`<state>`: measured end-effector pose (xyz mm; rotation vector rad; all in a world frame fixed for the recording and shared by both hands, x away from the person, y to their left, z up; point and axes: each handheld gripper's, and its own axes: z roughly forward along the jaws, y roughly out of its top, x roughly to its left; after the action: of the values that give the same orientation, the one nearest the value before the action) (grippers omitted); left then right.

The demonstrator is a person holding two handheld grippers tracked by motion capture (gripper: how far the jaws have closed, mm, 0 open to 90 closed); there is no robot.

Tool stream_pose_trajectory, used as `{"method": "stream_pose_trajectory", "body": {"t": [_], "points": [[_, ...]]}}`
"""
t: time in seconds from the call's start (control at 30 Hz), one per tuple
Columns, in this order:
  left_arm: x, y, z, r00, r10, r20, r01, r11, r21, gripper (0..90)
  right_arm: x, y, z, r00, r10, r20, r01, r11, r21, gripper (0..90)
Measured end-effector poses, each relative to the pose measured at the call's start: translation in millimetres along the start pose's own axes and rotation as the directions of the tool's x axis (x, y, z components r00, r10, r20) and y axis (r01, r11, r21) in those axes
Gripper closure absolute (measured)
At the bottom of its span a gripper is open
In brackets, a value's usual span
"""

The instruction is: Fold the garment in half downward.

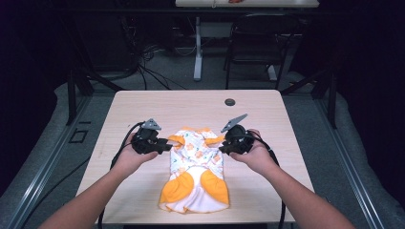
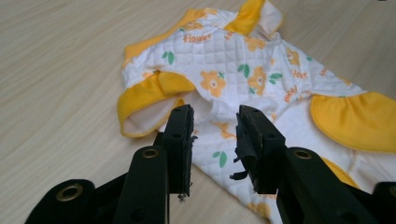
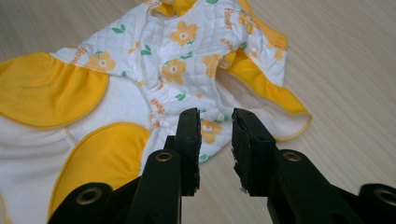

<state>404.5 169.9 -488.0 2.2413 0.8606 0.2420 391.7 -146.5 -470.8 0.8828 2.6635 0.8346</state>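
Two open claws, left claw [image 1: 165, 145] and right claw [image 1: 223, 145], flanking quilted garment [image 1: 196, 162].

Your garment [image 2: 224, 65] is quilted white cloth with smooth yellow fabric trim, soft and matt. Your bench [image 1: 191, 102] is pale wood-grain laminate. Each tool [image 2: 215, 140] has matt black plastic jaws with worn, ragged pads.

Both forearms enter from the bottom edge and converge toward the middle. The left hand [image 1: 128, 160] holds the left claw [image 1: 167, 146] with its jaws pointing inward to the right, parted with a clear gap. The right hand [image 1: 258, 157] holds the right claw [image 1: 223, 149] pointing inward to the left, jaws likewise parted.
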Motion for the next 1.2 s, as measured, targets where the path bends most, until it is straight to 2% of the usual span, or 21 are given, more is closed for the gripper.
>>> {"method": "stream_pose_trajectory", "body": {"t": [0.2,0.43,0.7,0.93,1.07,1.17,1.2], "points": [[8.7,13.5,10.0,0.9994,0.009,-0.032,-0.009,0.9997,0.021,66.2,-10.3,14.5,7.8,0.9999,-0.011,0.001,0.011,1.000,0.021,73.1],[13.7,27.1,25.0,0.9988,0.025,-0.043,-0.023,0.9985,0.049,67.9,-22.5,29.2,23.3,0.9990,-0.042,0.017,0.041,0.998,0.057,73.7],[23.0,38.5,48.4,0.9968,0.052,-0.061,-0.047,0.9951,0.087,68.5,-26.8,47.9,45.2,0.9976,-0.069,0.011,0.068,0.995,0.074,73.9],[34.6,38.7,66.5,0.9974,0.042,-0.059,-0.034,0.9916,0.125,69.1,-31.5,55.3,65.8,0.9973,-0.070,0.021,0.068,0.993,0.092,73.5],[43.3,37.0,74.1,0.9973,0.023,-0.070,-0.013,0.9910,0.133,68.4,-36.3,58.9,72.7,0.9968,-0.072,0.034,0.067,0.991,0.118,73.0],[47.8,36.2,78.7,0.9950,0.005,-0.099,0.009,0.9902,0.140,67.9,-41.0,60.2,78.4,0.9977,-0.058,0.035,0.054,0.992,0.110,72.8],[49.1,36.3,80.0,0.9954,-0.001,-0.096,0.015,0.9893,0.145,67.8,-42.2,60.3,80.7,0.9976,-0.057,0.040,0.052,0.992,0.113,72.7]]}}
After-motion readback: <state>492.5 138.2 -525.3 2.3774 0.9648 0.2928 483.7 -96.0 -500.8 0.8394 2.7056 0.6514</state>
